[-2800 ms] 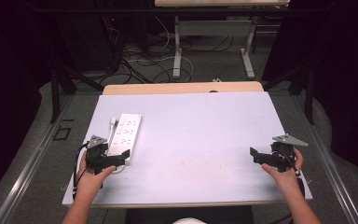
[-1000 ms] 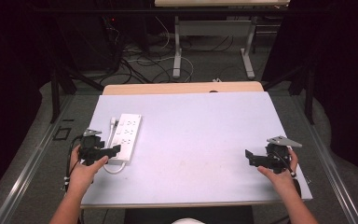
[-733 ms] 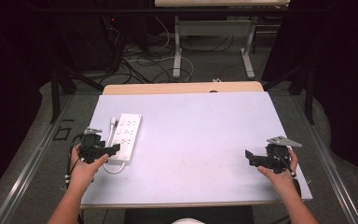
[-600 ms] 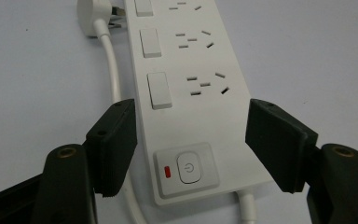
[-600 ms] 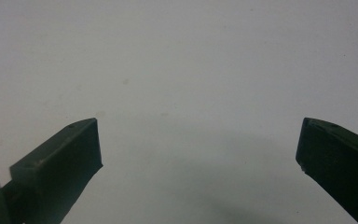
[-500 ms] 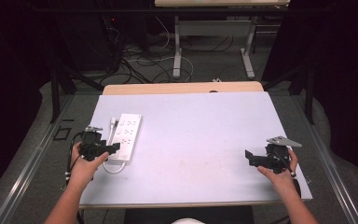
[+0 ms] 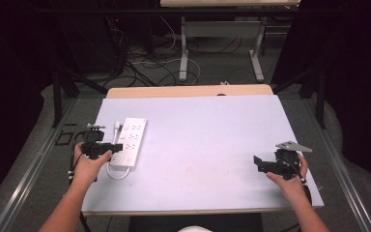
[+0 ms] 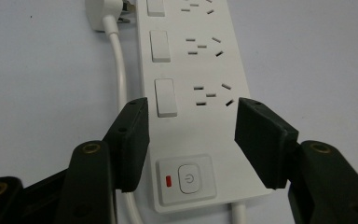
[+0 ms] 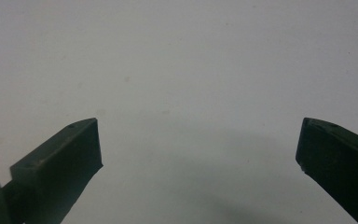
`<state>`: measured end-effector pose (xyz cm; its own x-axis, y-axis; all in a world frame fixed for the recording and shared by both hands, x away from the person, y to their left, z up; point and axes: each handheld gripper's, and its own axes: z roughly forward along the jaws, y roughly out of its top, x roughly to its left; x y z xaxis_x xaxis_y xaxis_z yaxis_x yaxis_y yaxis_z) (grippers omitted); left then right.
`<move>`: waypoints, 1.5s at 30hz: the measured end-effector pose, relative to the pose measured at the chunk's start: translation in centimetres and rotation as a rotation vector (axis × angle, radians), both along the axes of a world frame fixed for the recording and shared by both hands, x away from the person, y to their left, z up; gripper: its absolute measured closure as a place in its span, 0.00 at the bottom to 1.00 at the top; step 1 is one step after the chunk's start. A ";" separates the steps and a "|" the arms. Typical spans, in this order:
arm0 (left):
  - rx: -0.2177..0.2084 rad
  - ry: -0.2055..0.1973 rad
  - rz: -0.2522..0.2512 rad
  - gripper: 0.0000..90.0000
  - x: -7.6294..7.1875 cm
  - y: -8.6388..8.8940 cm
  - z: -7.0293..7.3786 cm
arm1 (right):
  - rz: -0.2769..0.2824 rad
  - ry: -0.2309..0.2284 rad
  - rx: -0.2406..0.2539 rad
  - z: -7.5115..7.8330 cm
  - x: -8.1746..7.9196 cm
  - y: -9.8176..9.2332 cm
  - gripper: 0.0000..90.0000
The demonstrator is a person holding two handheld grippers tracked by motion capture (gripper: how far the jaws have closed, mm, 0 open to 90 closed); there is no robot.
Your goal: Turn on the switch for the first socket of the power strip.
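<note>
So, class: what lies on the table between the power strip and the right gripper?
Nothing: in the high view the table is bare from the power strip across to the right gripper, whose open jaws also frame plain tabletop in the right gripper view.

Looks like a lab or test room: pale tabletop [image 7: 212, 140] w/ dark curtains [image 7: 352, 72] around it, loose cables [image 7: 149, 63] on the grey floor (a real tangle), another desk frame [image 7: 220, 43] behind.

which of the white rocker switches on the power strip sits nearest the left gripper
The lowest rocker switch on the power strip, level with the left gripper tips, just above the round power button.
</note>
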<state>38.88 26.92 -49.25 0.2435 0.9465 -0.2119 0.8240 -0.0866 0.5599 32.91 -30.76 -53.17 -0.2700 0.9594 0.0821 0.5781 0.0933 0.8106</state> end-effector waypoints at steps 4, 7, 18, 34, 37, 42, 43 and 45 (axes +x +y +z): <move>-0.001 0.025 0.016 0.56 0.4 -0.2 0.1 | -0.001 0.001 0.001 0.0 0.0 0.0 0.00; 0.000 0.034 0.028 0.59 0.8 -0.2 0.1 | 0.000 0.000 0.002 0.0 0.0 0.0 0.00; 0.001 0.083 0.075 0.74 2.0 -0.1 0.1 | 0.003 0.003 0.002 -0.1 0.0 0.0 0.00; 0.042 0.140 0.101 0.90 3.2 -0.8 -0.2 | 0.000 0.005 0.002 -0.2 0.1 0.1 0.00; 0.045 0.143 0.107 0.93 3.4 -0.9 -0.4 | 0.002 0.008 0.003 -0.2 0.1 0.1 0.00; 0.055 0.157 0.106 0.96 3.6 -1.0 -0.4 | 0.003 0.007 0.002 -0.3 0.1 0.1 0.00; 0.058 0.150 0.111 0.96 3.6 -1.1 -0.5 | 0.003 0.007 0.002 -0.3 0.1 0.1 0.00; 0.063 0.153 0.115 0.97 3.7 -1.1 -0.6 | -0.001 0.003 0.001 -0.3 0.2 0.1 0.00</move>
